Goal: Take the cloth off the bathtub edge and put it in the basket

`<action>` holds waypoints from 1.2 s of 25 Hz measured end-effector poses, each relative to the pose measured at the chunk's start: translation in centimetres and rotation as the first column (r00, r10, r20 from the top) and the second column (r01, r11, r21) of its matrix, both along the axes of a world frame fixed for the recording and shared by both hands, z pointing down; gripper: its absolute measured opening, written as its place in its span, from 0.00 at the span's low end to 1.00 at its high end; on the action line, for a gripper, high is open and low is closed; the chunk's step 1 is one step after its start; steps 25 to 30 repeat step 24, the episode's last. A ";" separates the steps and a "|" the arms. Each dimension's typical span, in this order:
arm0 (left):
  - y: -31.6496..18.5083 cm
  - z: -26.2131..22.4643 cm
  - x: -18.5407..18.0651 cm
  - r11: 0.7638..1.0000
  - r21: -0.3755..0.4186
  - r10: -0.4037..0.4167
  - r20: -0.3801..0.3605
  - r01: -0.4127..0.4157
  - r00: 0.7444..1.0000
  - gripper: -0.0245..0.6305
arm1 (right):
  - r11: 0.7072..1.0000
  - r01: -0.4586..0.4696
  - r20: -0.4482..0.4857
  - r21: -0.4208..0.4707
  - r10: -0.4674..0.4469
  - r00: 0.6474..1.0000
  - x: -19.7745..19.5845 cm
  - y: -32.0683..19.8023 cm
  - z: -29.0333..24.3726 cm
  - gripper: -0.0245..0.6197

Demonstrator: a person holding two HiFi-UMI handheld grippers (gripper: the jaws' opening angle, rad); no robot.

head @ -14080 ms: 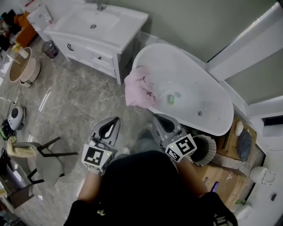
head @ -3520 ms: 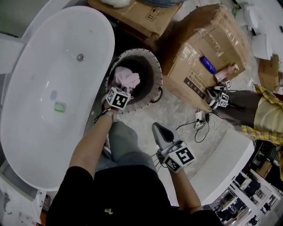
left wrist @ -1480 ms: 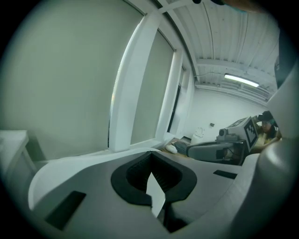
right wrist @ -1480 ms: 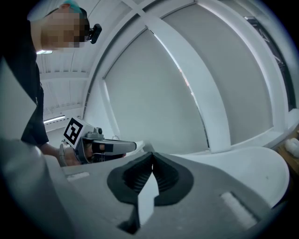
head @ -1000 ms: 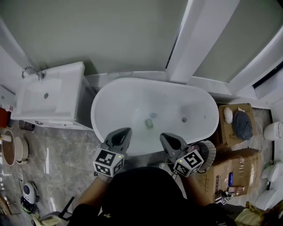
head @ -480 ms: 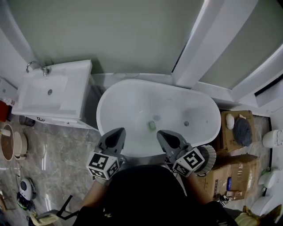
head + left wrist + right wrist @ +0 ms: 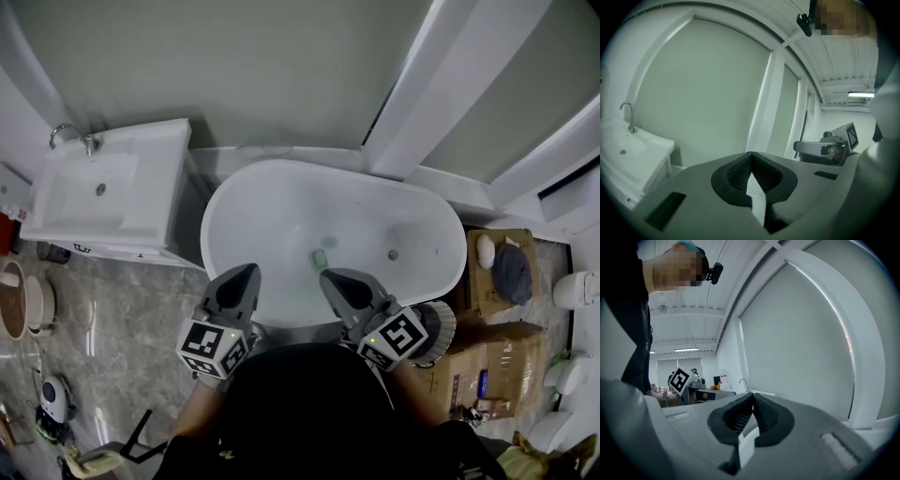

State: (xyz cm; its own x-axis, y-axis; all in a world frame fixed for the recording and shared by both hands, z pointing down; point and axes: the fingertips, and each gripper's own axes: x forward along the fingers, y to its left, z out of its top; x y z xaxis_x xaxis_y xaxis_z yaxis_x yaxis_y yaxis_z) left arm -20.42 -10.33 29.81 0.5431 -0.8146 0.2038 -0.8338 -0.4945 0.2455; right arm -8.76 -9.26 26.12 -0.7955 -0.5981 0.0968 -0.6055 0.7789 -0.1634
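Bathtub sits between washbasin and cardboard boxes.

No word, number or brand is showing legibly anywhere, the only signs being the black-and-white square markers that are facing up on the left tool and on the right tool.

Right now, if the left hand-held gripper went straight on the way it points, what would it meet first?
Probably the wall beside the white post. The left hand-held gripper points across the bathtub, and nothing nearer shows, though depth is unclear.
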 end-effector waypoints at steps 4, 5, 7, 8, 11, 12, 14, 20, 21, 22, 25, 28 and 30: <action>0.0 0.1 1.0 1.000 -0.004 0.023 0.004 -0.023 1.000 0.06 | 1.000 -0.011 0.002 0.007 0.010 1.000 0.5 -0.1 0.1 0.03; 0.0 0.1 1.3 1.000 -0.004 0.028 0.003 -0.028 1.000 0.06 | 1.000 -0.012 0.002 0.003 0.012 1.000 0.7 -0.1 0.2 0.03; 0.1 0.1 1.8 0.999 -0.005 0.036 0.001 -0.036 0.999 0.06 | 1.000 -0.019 -0.003 -0.009 0.019 1.000 1.1 0.0 0.5 0.03; 0.1 0.1 2.0 0.999 -0.005 0.039 0.001 -0.039 0.999 0.06 | 1.000 -0.024 -0.005 -0.012 0.024 1.000 1.3 0.0 0.6 0.03; 0.1 0.2 2.1 0.999 -0.006 0.044 -0.001 -0.044 0.999 0.06 | 0.999 -0.035 -0.012 -0.013 0.035 0.999 1.7 -0.1 0.8 0.03; 0.1 0.3 2.1 0.999 -0.008 0.045 -0.001 -0.045 0.999 0.06 | 0.999 -0.039 -0.012 -0.015 0.039 0.999 1.8 -0.1 0.9 0.03; 0.2 0.5 2.3 0.999 -0.012 0.048 -0.001 -0.048 0.999 0.06 | 0.999 -0.048 -0.012 -0.019 0.048 0.999 2.1 0.0 1.0 0.03; 0.7 0.7 2.8 0.999 -0.012 0.050 -0.009 -0.051 0.999 0.06 | 0.998 -0.060 -0.024 -0.024 0.059 0.998 2.6 0.5 1.4 0.03; 0.8 0.8 2.8 0.999 -0.011 0.051 -0.010 -0.051 0.999 0.06 | 0.998 -0.060 -0.027 -0.024 0.059 0.998 2.6 0.6 1.5 0.03; 0.8 0.8 2.9 0.999 -0.011 0.053 -0.010 -0.053 0.999 0.06 | 0.998 -0.059 -0.030 -0.023 0.059 0.998 2.6 0.6 1.5 0.03; 0.9 0.8 2.9 0.998 -0.009 0.056 -0.009 -0.056 0.998 0.06 | 0.998 -0.058 -0.037 -0.019 0.057 0.998 2.5 0.8 1.6 0.03; 0.9 0.8 2.9 0.998 -0.009 0.056 -0.009 -0.056 0.998 0.06 | 0.998 -0.058 -0.037 -0.019 0.057 0.998 2.5 0.8 1.6 0.03; 0.9 0.8 2.9 0.998 -0.009 0.056 -0.009 -0.056 0.998 0.06 | 0.998 -0.058 -0.037 -0.019 0.057 0.998 2.5 0.8 1.6 0.03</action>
